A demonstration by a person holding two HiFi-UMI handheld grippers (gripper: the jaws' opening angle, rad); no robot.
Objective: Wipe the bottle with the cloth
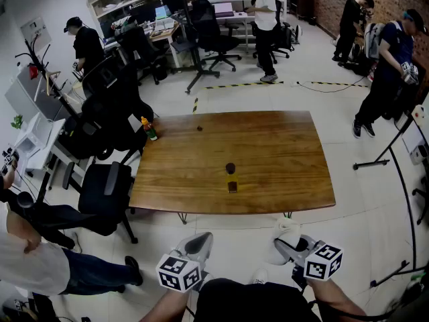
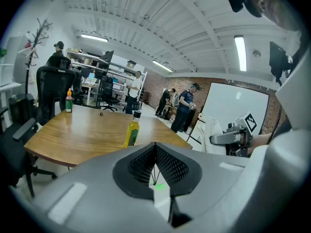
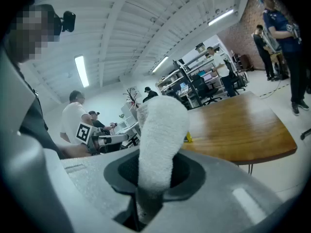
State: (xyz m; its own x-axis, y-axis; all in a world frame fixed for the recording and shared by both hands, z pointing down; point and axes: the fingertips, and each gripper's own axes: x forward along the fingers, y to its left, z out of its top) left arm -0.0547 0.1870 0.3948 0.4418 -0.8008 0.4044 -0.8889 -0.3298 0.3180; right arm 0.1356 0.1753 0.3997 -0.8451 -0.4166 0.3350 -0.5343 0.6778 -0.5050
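Note:
A small bottle of yellow liquid with a dark cap [image 1: 232,184] stands upright near the front edge of the wooden table [image 1: 281,153]. It also shows in the left gripper view, bottle [image 2: 131,131]. My left gripper [image 1: 200,241] hangs below the table edge, jaws shut and empty, gripper [image 2: 155,153]. My right gripper [image 1: 287,245] is shut on a white cloth [image 1: 289,226], which stands up out of the jaws, cloth [image 3: 158,135], gripper [image 3: 154,181]. Both grippers are short of the table, apart from the bottle.
A second bottle with an orange cap [image 1: 149,129] stands at the table's far left corner, and a small dark object [image 1: 199,128] lies beyond the middle. Black office chairs [image 1: 104,190] crowd the left side. Several people stand around the room.

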